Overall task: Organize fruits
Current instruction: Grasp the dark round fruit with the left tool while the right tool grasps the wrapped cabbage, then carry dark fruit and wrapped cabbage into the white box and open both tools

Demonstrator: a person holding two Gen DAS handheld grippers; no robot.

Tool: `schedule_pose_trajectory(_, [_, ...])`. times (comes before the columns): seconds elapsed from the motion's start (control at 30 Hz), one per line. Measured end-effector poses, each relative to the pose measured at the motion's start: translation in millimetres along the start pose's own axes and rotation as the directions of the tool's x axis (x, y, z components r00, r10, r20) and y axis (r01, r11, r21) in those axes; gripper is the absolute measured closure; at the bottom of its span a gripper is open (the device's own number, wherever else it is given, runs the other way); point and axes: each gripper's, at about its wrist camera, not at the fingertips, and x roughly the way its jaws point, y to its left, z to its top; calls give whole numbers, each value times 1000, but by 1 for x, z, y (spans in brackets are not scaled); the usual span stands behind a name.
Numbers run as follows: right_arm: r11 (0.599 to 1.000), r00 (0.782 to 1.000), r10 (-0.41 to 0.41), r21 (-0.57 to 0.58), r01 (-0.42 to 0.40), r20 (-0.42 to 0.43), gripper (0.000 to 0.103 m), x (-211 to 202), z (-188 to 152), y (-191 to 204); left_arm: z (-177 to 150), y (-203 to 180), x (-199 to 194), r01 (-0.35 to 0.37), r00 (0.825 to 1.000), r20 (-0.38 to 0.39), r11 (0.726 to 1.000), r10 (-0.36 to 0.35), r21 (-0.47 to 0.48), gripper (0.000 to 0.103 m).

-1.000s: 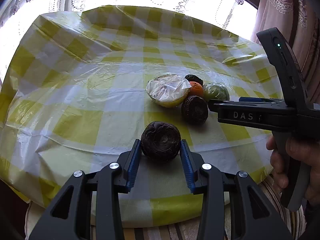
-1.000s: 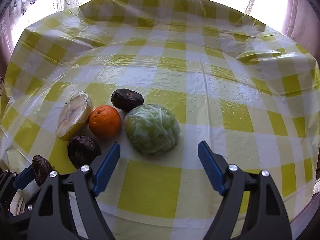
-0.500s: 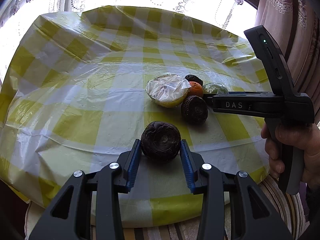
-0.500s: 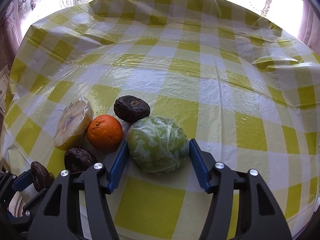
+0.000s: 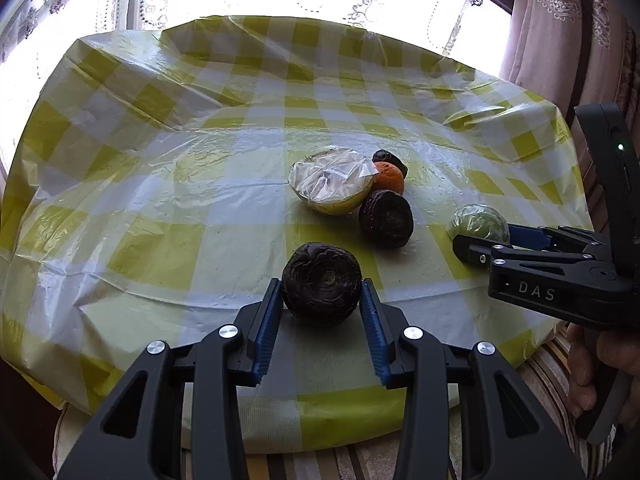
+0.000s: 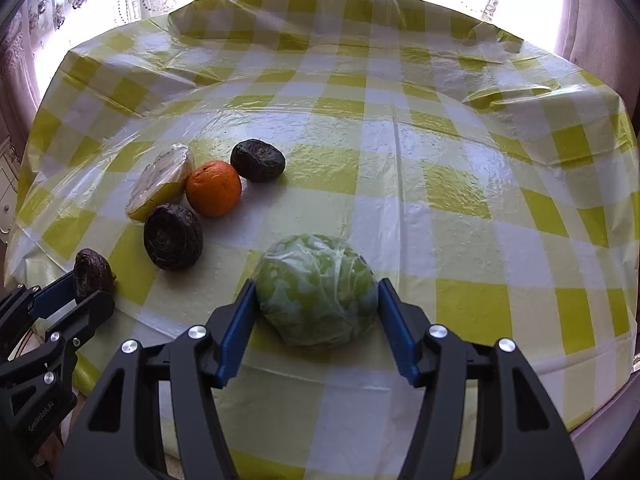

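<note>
Item 1: my left gripper (image 5: 322,304), fingers (image 5: 266,320) drawn narrow, pinching a dark wrinkled fruit (image 5: 321,283) at the near edge of the checked tabletop (image 5: 160,208).

Item 2: my right gripper (image 6: 316,312), fingers (image 6: 236,328) pressed on both sides of the wrapped green cabbage (image 6: 316,290), near centre-front.

Item 3: I log a wrapped yellow half-fruit (image 6: 160,186), orange (image 6: 214,188) and two more dark fruits (image 6: 173,236), clustered apart.

The table's checked plastic cloth (image 6: 460,184) bears an orange (image 6: 213,188), dark fruits (image 6: 173,236) and, seemingly, a wrapped cabbage (image 6: 316,288).
</note>
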Motion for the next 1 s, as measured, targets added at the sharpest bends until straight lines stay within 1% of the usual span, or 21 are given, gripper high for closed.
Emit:
schedule_pose_trajectory(0.1, [1000,1000,0,14,0,10,43,-11,-13,-4,1,-2,-3,-1,1000,7,1000,1,7,65])
schedule_pose_trajectory(0.3, [998,1000,-10,64,9,25,43,-33,-36,-19,-1,-12,-12,25,1000,9,999,-25,24,65])
schedule_pose_trajectory(0.7, [992,999,-38,125,34,32,43,-67,-75,-51,-11,-64,-19,81,997,-11,988,-80,130,65])
schedule_pose_trajectory(1.0, [983,997,-59,178,49,48,43,-91,-93,-79,-16,-96,-22,106,994,-26,975,-103,196,65])
